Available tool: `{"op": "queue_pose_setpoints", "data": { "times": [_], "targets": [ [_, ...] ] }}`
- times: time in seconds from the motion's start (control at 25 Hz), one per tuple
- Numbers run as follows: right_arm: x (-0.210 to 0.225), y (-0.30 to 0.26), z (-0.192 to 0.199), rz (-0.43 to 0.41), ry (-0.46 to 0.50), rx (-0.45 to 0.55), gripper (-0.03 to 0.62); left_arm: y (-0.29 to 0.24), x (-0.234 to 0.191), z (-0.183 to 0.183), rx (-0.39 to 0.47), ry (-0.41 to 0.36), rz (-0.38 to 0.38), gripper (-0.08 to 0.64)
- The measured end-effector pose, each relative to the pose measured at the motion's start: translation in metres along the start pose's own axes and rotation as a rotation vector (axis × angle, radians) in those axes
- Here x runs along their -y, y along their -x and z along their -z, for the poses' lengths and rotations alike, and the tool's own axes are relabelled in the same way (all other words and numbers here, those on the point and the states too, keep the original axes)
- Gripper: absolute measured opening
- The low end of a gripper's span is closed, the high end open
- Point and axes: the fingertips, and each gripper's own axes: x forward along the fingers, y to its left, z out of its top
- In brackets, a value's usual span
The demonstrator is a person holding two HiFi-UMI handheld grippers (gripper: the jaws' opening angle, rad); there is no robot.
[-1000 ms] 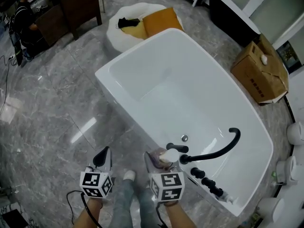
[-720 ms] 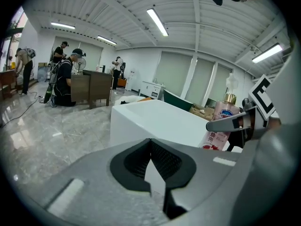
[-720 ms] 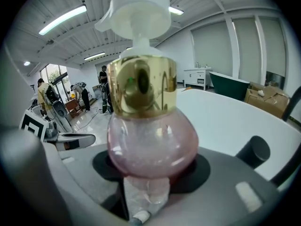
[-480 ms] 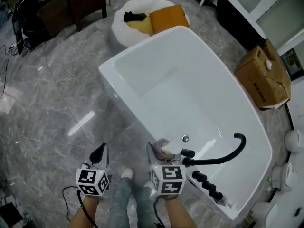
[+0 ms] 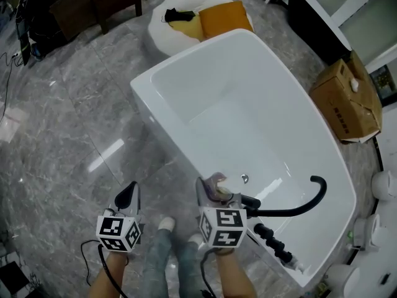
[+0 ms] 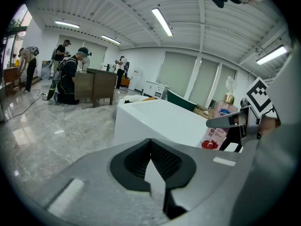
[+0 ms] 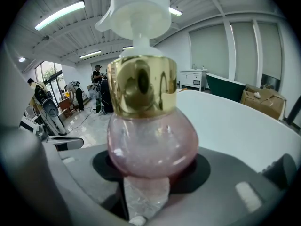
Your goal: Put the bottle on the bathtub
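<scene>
A pink pump bottle [image 7: 150, 140] with a gold collar and white pump head stands upright between the jaws of my right gripper [image 7: 150, 175], which is shut on its body. In the head view this bottle [image 5: 219, 182] and the right gripper [image 5: 216, 192] hover at the near rim of the white bathtub [image 5: 146, 82], just left of the black faucet [image 5: 304, 205]. My left gripper [image 5: 129, 196] is over the grey floor left of the tub, shut and holding nothing. The left gripper view shows its jaws [image 6: 153, 173] together, with the tub [image 6: 155, 119] and the bottle [image 6: 218, 126] ahead.
Black knobs [image 5: 273, 242] line the tub rim near the faucet. A cardboard box [image 5: 347, 98] sits right of the tub, and a white round cushion with an orange pad [image 5: 198, 18] lies beyond it. People [image 6: 70, 76] work by a dark desk far off.
Both grippers have edged forward toward the tub's near end. The bottle stays held in the right gripper, now closer to the rim beside the faucet.
</scene>
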Motion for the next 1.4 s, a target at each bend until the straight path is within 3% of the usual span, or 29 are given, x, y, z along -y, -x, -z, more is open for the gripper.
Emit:
{"op": "queue_pose_setpoints", "data": {
  "times": [1.4],
  "targets": [
    [0.052,-0.043,-0.018,0.147,-0.097,0.032,0.233,-0.032,-0.017,0.011,-0.013,0.021,0.004,0.009]
  ]
}}
